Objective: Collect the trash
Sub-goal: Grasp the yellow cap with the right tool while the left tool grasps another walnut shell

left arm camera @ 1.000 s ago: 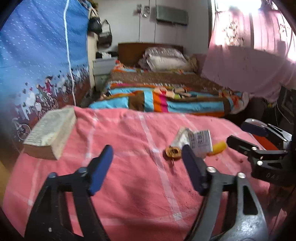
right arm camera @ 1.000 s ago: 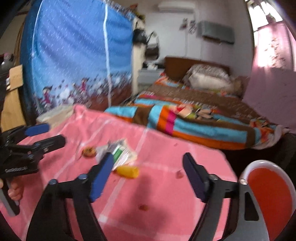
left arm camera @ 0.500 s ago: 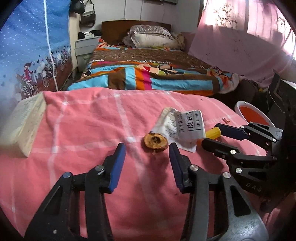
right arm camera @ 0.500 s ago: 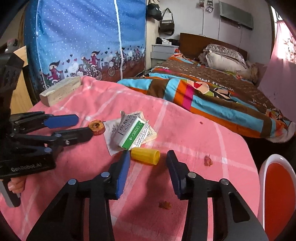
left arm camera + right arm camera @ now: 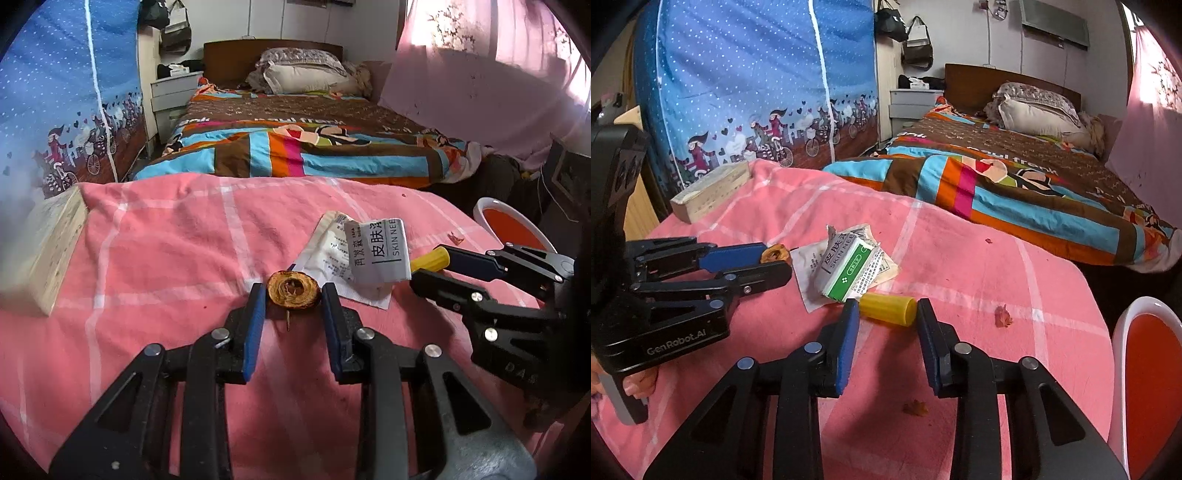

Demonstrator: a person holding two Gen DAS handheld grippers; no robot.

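— Pink-clothed bench (image 5: 155, 258): what changed in the last second?

— Both tongs dropped and narrowed. Left tongs (image 5: 293, 295) bracket the brown fruit slice (image 5: 293, 289); right tongs (image 5: 888, 314) flank the yellow cap (image 5: 888, 309). Neither has clenched.

— So?

— Pickups look imminent; the red bin (image 5: 1152, 354) waits right.

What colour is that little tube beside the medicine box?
Yellow tube, clearest in the right wrist view.
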